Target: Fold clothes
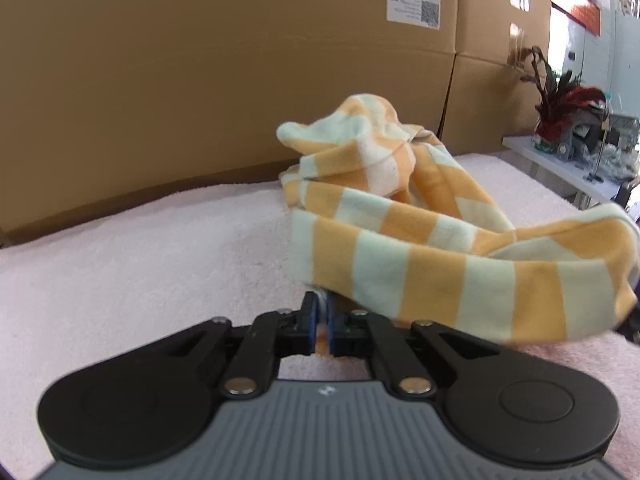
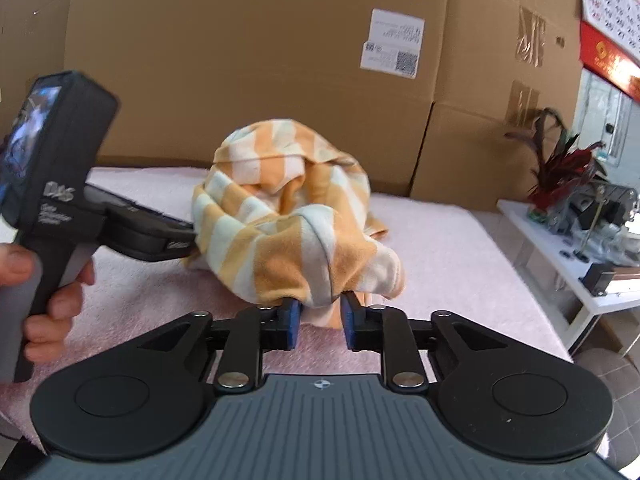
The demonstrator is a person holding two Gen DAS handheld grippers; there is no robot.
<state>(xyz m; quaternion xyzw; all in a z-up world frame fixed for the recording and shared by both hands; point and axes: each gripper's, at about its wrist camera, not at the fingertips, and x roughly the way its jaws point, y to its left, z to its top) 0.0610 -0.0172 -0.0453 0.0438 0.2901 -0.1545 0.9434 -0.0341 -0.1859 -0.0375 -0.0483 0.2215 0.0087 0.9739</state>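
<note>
On the pink terry-covered desk (image 1: 132, 248), a crumpled orange-and-cream striped cotton garment (image 1: 420, 248) lies bunched in a loose heap, in front of a wall of large brown cardboard boxes (image 1: 224, 80). From the left wrist view, the left gripper (image 1: 320, 322) sits at the near lower edge of the garment, its blue-padded jaws pressed together with a thin fold of the cloth pinched between them; the rest of the fabric rises ahead and trails off to the right. From the right wrist view, the right gripper (image 2: 320, 320) stands at the near underside of the heap, its jaws narrowly parted with a hanging lump of the cloth between them; whether the pads press on it cannot be told. The garment (image 2: 288, 220) looks twisted and rolled on itself, with broad stripes running in several directions and one end raised as a rounded hump. A hand (image 2: 48, 280) holds the left gripper's grey handle at that view's left edge.
</note>
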